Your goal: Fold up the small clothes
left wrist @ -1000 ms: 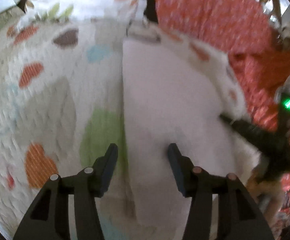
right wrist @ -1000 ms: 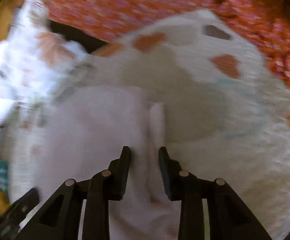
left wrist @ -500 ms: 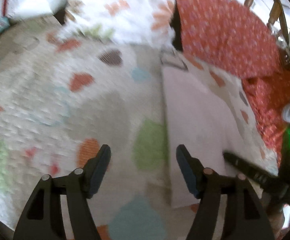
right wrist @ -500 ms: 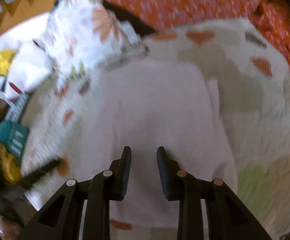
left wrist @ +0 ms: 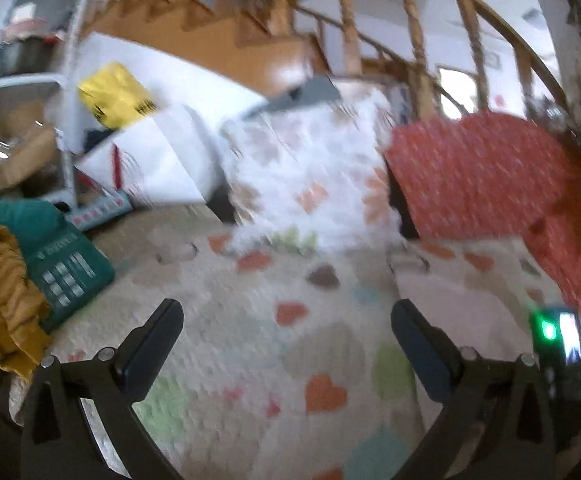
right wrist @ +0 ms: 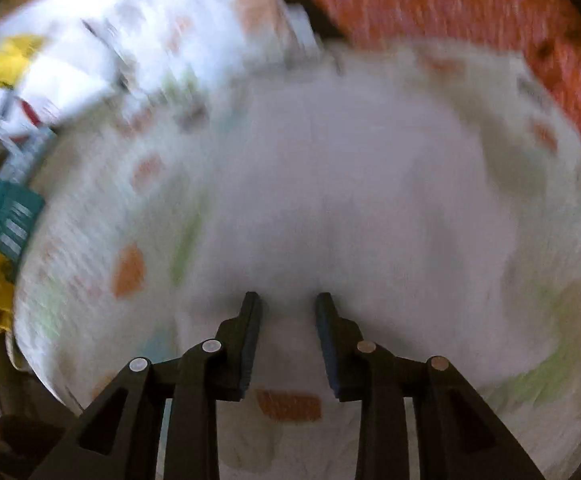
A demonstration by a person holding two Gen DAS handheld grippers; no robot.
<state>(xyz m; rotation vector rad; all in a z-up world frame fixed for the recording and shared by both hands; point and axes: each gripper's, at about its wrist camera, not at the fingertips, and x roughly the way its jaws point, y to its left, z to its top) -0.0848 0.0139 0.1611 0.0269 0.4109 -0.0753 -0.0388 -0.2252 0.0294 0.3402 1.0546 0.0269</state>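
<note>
The left gripper [left wrist: 286, 322] hangs spread wide and empty above the heart-print quilt [left wrist: 250, 344]; the right gripper [right wrist: 288, 308] hovers parted over the white garment [right wrist: 350, 208] lying mid-quilt. A careless grab could rumple its folds.

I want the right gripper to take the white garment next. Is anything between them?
Nothing visible. The right gripper hangs open just above the white garment, which lies bare on the heart-print quilt.

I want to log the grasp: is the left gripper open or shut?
Open. The left gripper has its jaws far apart with nothing between them, above the heart-patterned quilt.
</note>
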